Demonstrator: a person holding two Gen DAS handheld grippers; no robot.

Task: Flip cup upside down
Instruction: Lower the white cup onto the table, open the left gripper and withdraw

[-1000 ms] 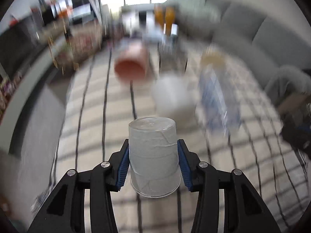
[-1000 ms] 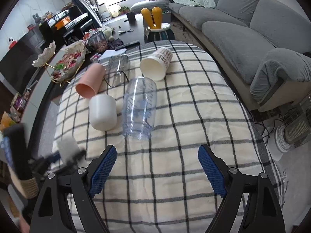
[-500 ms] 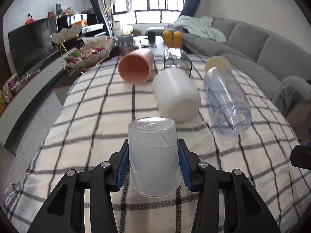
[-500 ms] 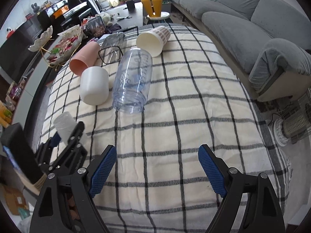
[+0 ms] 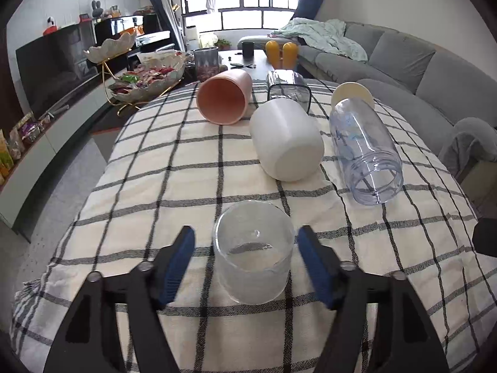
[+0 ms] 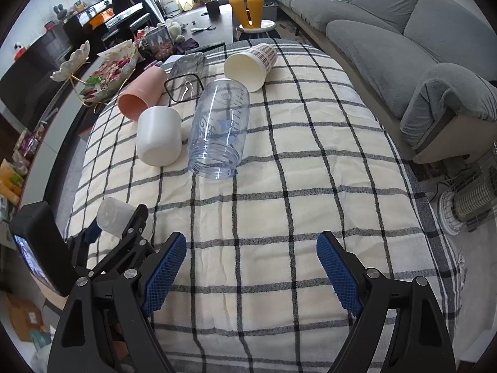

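Left wrist view: the left gripper (image 5: 247, 259) has its blue-padded fingers (image 5: 177, 261) spread apart, a gap showing on each side of the frosted cup (image 5: 253, 255), which stands upside down on the checked tablecloth (image 5: 155, 174) right between them, flat base on top. Whether the pads graze the cup wall cannot be settled; they look clear of it.

Ahead of this tool lie a white cup (image 5: 287, 140) on its side, a pink cup (image 5: 224, 101) beyond and to the left with its mouth facing the camera, and a clear blue-tinted bottle (image 5: 363, 149) to the right. The bottle carries blue print and graduation marks, too warped by the lens to read. A square clear container (image 5: 287, 88) sits behind the white cup, partly hidden by it.

From the right wrist view, the right gripper (image 6: 251, 272) hangs wide open over bare cloth, holding nothing. To its left the frosted cup is half covered by the other tool's black arm. Far ahead, a paper cup (image 6: 250, 66) with a brown dotted pattern lies on its side; no legible brand shows.
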